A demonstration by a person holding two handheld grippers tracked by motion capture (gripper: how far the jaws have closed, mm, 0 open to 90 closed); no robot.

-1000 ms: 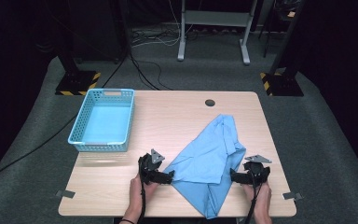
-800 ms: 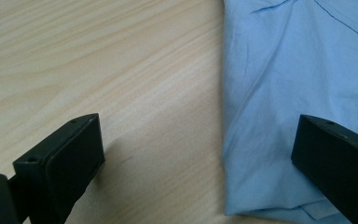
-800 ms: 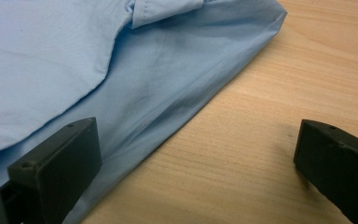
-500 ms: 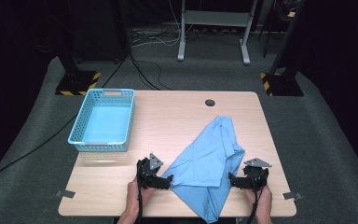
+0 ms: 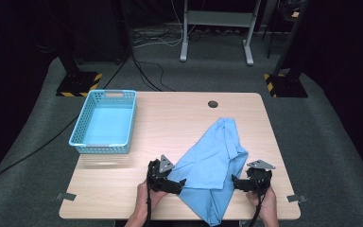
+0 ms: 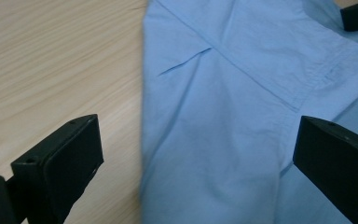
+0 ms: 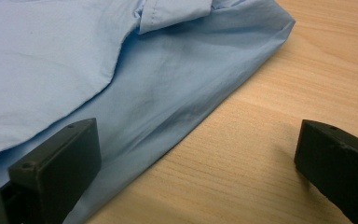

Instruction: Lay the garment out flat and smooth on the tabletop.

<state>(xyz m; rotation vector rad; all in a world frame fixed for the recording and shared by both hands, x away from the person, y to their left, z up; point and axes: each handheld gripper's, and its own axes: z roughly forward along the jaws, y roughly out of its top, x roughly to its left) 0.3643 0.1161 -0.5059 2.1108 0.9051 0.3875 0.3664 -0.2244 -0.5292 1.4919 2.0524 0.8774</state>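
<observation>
A light blue shirt [image 5: 215,165] lies crumpled on the right half of the wooden table, one end hanging over the front edge. My left gripper [image 5: 180,183] sits at its left edge, jaws wide open and pointing right. In the left gripper view the shirt [image 6: 242,116] spreads between the open jaws, its edge near the left one. My right gripper [image 5: 235,182] is at the shirt's right edge, open too, pointing left. The right gripper view has the shirt's folded hem [image 7: 168,93] lying over the left jaw's side and bare wood in front of the right jaw.
A light blue plastic basket [image 5: 105,121] stands empty at the table's left back. A round cable hole [image 5: 212,104] is near the far edge. Bare wood lies between basket and shirt. Stands and cables are on the floor beyond.
Both grippers have drawn back towards the front edge and closed in on the shirt's two sides. The shirt's near end has slid a little further over the front edge.
</observation>
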